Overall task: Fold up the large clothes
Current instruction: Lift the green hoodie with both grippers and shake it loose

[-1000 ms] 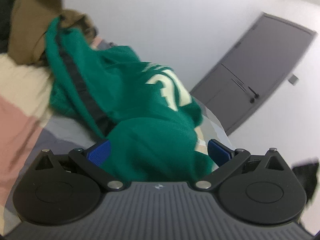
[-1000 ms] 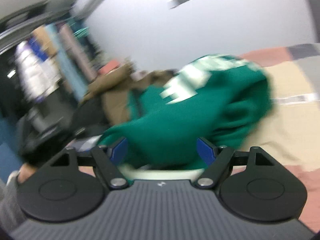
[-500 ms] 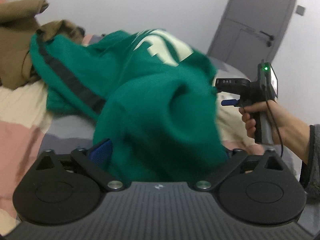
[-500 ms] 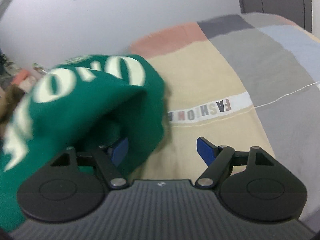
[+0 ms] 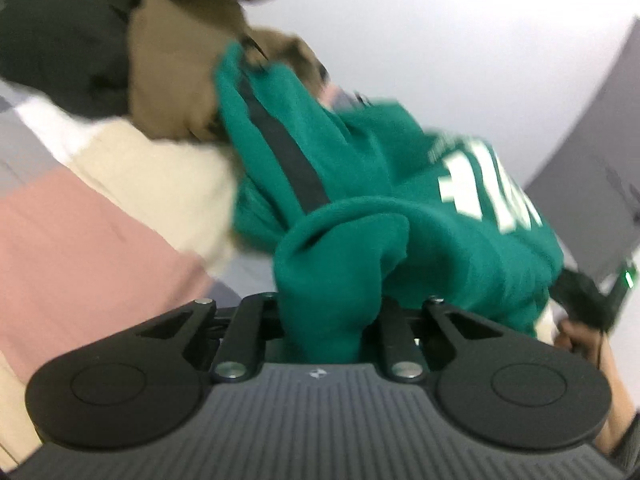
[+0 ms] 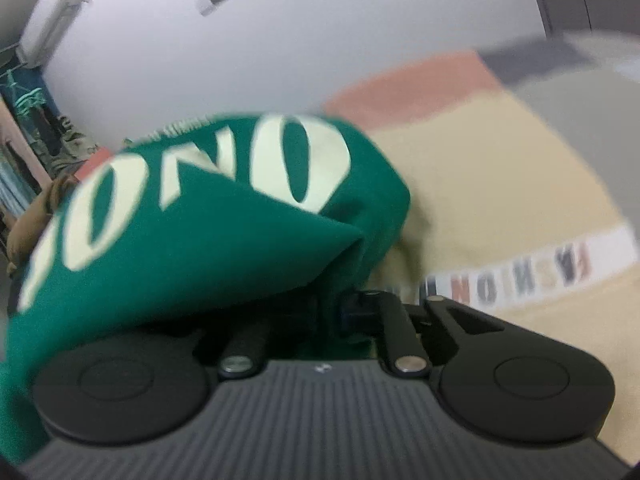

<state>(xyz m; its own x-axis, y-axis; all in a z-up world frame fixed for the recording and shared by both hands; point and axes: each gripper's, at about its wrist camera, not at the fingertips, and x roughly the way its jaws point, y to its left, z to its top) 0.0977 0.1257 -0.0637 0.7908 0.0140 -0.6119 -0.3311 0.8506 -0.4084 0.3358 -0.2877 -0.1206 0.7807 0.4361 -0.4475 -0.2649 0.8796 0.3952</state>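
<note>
The green sweatshirt (image 5: pixel 360 184) lies in a loose heap on the bed (image 5: pixel 80 232), its far end touching a brown garment (image 5: pixel 176 64) and a black garment (image 5: pixel 60 40) at the head of the bed; the left gripper (image 5: pixel 324 320) has just been closing and now is clenched on a thick bunch of green cloth that rises between its jaws; the right gripper (image 6: pixel 332 316) has also just been closing, and in its own view the green sweatshirt (image 6: pixel 192 216) with the pale letters hangs over its left side and a fold goes down between the jaws, so I judge it grasps the cloth, though the pads themselves are mostly hidden

What may go wrong, in my judgement: the left grip holds a bunch and not one clean edge, so several layers can come up together and the garment will not spread flat; the right grip seems to be near the border of a fold, so the cloth can slip out when both hands pull apart; the dark-striped sleeve (image 5: pixel 280 148) lies against the brown garment, so lifting can drag that piece along; the right hand (image 5: pixel 576 332) of the person is close behind the heap, so the two tools may knock if they move toward each other
</note>
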